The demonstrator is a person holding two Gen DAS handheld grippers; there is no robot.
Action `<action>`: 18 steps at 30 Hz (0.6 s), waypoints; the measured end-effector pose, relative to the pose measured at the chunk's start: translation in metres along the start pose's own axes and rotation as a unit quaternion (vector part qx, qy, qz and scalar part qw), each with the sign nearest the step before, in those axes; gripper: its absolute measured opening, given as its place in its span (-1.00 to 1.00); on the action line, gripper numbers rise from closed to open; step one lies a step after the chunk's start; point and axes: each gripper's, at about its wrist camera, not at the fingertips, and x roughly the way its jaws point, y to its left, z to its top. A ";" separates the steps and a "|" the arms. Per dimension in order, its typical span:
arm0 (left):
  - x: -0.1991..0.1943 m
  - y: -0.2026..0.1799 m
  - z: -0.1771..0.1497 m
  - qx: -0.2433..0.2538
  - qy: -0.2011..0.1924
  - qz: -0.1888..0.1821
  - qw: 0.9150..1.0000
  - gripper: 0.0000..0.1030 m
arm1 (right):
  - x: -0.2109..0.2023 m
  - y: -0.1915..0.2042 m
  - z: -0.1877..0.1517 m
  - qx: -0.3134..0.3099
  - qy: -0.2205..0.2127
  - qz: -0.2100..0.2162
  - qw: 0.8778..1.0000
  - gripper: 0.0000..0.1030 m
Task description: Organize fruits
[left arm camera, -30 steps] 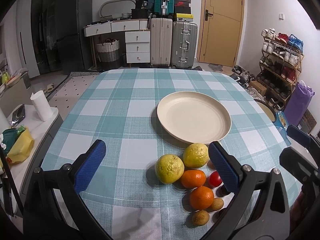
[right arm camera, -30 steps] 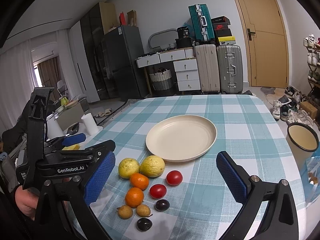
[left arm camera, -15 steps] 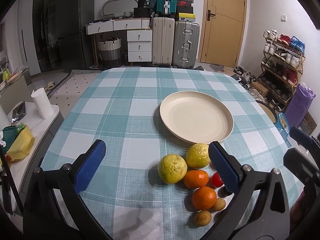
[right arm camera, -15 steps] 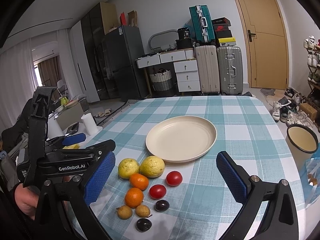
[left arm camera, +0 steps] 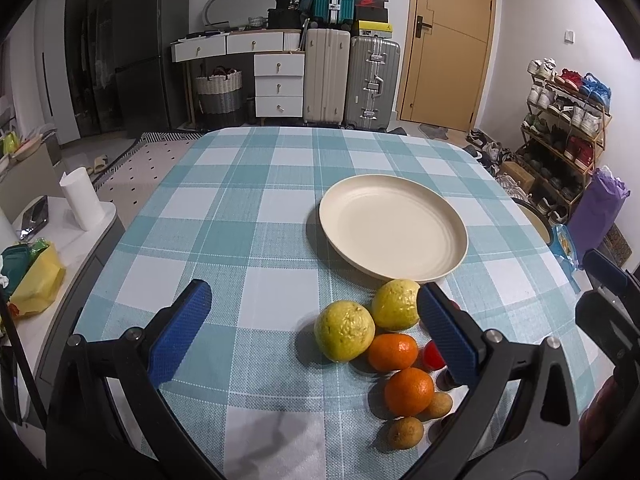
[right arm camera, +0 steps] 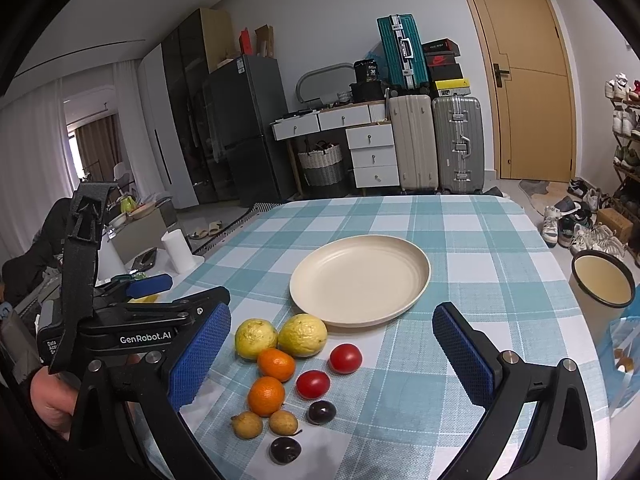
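An empty cream plate (left arm camera: pixel 394 228) (right arm camera: pixel 360 280) sits mid-table on the checked cloth. In front of it lie two yellow-green guavas (right arm camera: pixel 256 338) (right arm camera: pixel 303 334), two oranges (right arm camera: pixel 276 364) (right arm camera: pixel 266 395), two red tomatoes (right arm camera: pixel 345 358) (right arm camera: pixel 313 384), two small brown fruits (right arm camera: pixel 247 425) and two dark plums (right arm camera: pixel 321 412). My left gripper (left arm camera: pixel 314 330) is open and empty, hovering near the left guava (left arm camera: pixel 345 330); its right finger hides part of the tomatoes. My right gripper (right arm camera: pixel 332 356) is open and empty above the fruit cluster.
A round stool or bin (right arm camera: pixel 604 284) with a cream top stands off the table's right edge. A side cabinet with a paper roll (left arm camera: pixel 82 200) and a yellow bag (left arm camera: pixel 38 280) is left. The left gripper's body (right arm camera: pixel 120 320) shows at the right wrist view's left.
The left gripper has drifted slightly left, so the fruits sit further right between its fingers. The right gripper has barely moved. Both stay open.
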 end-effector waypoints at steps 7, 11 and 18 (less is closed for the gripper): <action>0.005 0.003 -0.003 -0.005 0.005 0.008 1.000 0.99 | -0.001 -0.001 -0.001 0.001 0.000 -0.001 1.000 1.00; 0.008 0.004 -0.004 -0.006 0.009 0.008 1.000 0.99 | -0.001 -0.001 -0.002 0.002 0.002 -0.003 1.000 1.00; 0.020 0.009 -0.005 -0.012 0.022 0.000 1.000 0.99 | 0.003 -0.004 -0.004 0.004 0.009 -0.003 1.000 1.00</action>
